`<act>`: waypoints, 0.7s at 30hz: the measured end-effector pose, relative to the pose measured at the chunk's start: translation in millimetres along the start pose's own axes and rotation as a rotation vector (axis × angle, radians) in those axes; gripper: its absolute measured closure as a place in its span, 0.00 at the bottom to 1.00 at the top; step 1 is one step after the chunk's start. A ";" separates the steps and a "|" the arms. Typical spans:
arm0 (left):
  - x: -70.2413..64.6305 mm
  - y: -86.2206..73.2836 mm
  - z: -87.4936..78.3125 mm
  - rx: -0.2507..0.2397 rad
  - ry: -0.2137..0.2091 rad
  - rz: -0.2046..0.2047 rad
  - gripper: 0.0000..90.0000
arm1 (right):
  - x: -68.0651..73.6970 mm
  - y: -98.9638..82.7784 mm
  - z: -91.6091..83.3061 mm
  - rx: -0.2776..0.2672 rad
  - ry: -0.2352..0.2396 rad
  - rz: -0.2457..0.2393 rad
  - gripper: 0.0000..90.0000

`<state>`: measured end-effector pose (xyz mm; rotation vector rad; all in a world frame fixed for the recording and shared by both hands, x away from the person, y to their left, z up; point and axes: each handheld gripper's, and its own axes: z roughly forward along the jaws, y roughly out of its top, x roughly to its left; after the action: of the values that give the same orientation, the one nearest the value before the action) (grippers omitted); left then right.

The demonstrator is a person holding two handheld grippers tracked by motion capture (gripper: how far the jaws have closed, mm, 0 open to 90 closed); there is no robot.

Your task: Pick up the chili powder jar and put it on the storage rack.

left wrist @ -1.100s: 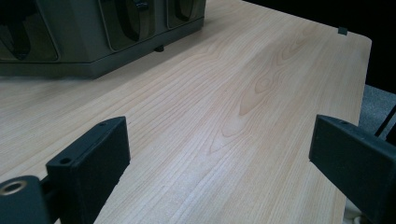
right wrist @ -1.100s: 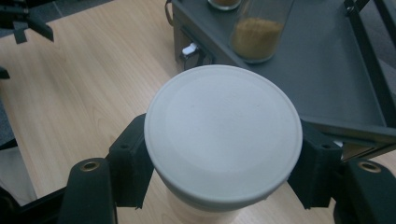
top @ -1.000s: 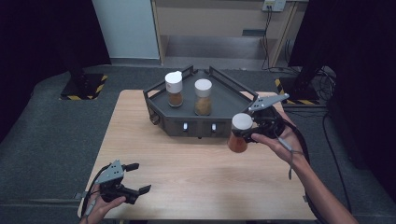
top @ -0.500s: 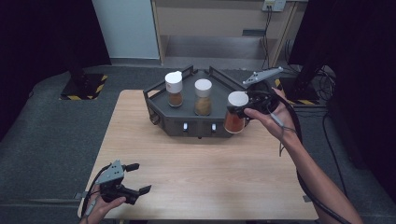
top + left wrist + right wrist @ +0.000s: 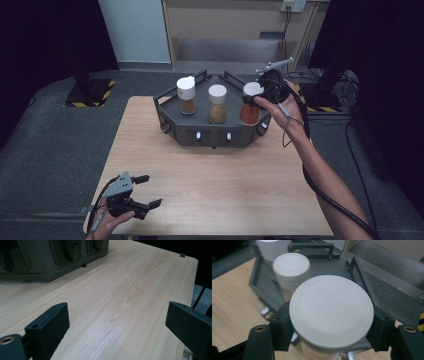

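Note:
My right gripper (image 5: 261,95) is shut on a white-lidded jar of orange-brown spice (image 5: 250,106), held over the right end of the dark grey tray (image 5: 215,136). In the right gripper view both black jaws clamp the jar just under its wide lid (image 5: 331,308). I cannot tell whether the jar rests on the tray. Two more white-lidded spice jars stand in the tray, one at the left (image 5: 186,95) and one in the middle (image 5: 217,104). My left gripper (image 5: 146,192) stands open and empty near the table's front left corner, its jaws wide apart over bare wood (image 5: 117,325).
The tray has raised rail edges (image 5: 362,272) and knobs on its front face (image 5: 198,135). The wooden table (image 5: 220,185) stretches in front of it. Dark carpet surrounds the table, with cables at the right (image 5: 345,90). The tray's side shows close by in the left gripper view (image 5: 50,262).
My right gripper has carried the jar from in front of the tray's right side back and a little up, to over the tray's right end. The left gripper has stayed still.

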<state>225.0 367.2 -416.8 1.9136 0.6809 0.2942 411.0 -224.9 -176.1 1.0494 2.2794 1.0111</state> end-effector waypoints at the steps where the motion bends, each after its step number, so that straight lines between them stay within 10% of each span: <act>1: 0.0 0.0 0.0 0.000 0.000 0.000 0.05 | 0.0 0.0 0.0 0.000 0.000 0.000 0.38; 21: 1.0 -0.5 -0.1 0.002 0.004 -0.004 0.05 | -22.2 -0.2 52.0 -0.005 -0.096 0.090 0.38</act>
<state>225.5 368.1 -417.3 1.9142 0.6875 0.2949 457.5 -219.6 -207.8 1.1818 2.1688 0.9790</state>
